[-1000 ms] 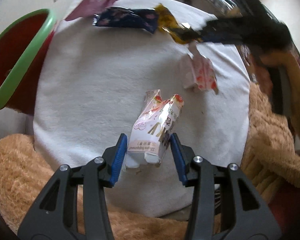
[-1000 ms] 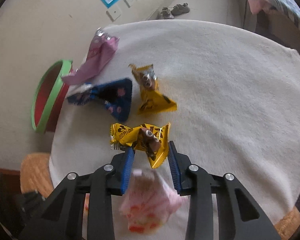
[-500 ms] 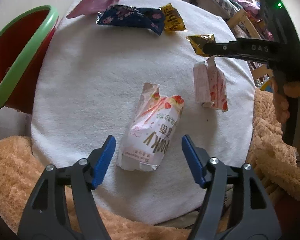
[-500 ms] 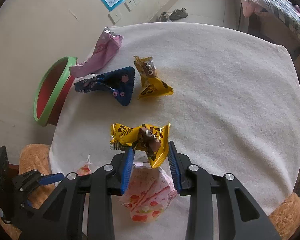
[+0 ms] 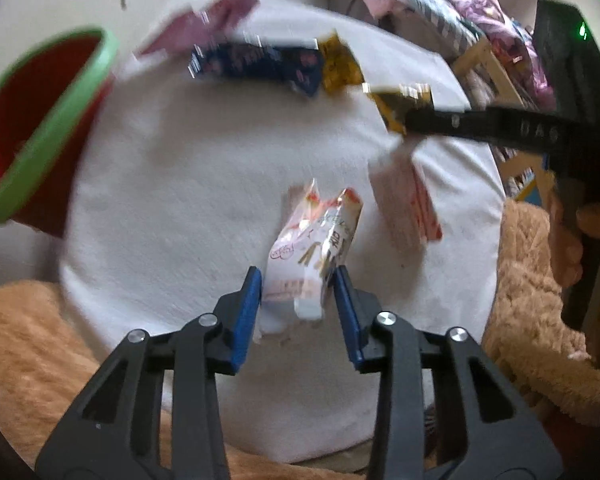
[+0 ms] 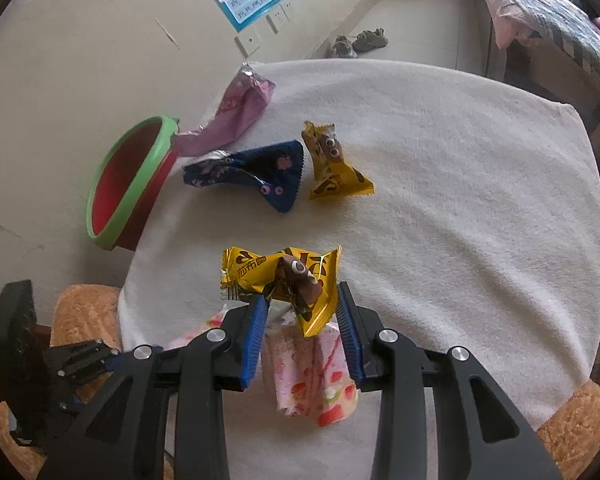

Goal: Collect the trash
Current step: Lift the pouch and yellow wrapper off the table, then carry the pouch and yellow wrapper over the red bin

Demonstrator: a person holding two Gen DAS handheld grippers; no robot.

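Observation:
A white and pink Pocky wrapper (image 5: pixel 316 240) lies on the white towel (image 5: pixel 204 200). My left gripper (image 5: pixel 298 292) is closing, and its blue pads press on the wrapper's near end from both sides. My right gripper (image 6: pixel 302 308) is shut on a yellow snack wrapper (image 6: pixel 284 276) and holds it above the towel. In the left wrist view that gripper (image 5: pixel 410 122) reaches in from the right with the yellow wrapper (image 5: pixel 396 104). A pink strawberry wrapper (image 6: pixel 312 376) lies beneath it. A red bin with a green rim (image 6: pixel 140 172) stands left of the table.
At the far left of the towel lie a dark blue wrapper (image 6: pixel 260 172), a second yellow wrapper (image 6: pixel 332 172) and a purple-pink wrapper (image 6: pixel 240 112). A tan plush cushion (image 5: pixel 40 340) rings the table's near side. A hand (image 5: pixel 568 248) holds the right gripper's handle.
My left gripper opened wide around the Pocky wrapper, then closed on it again. My right gripper rose a little with the yellow wrapper held between its pads.

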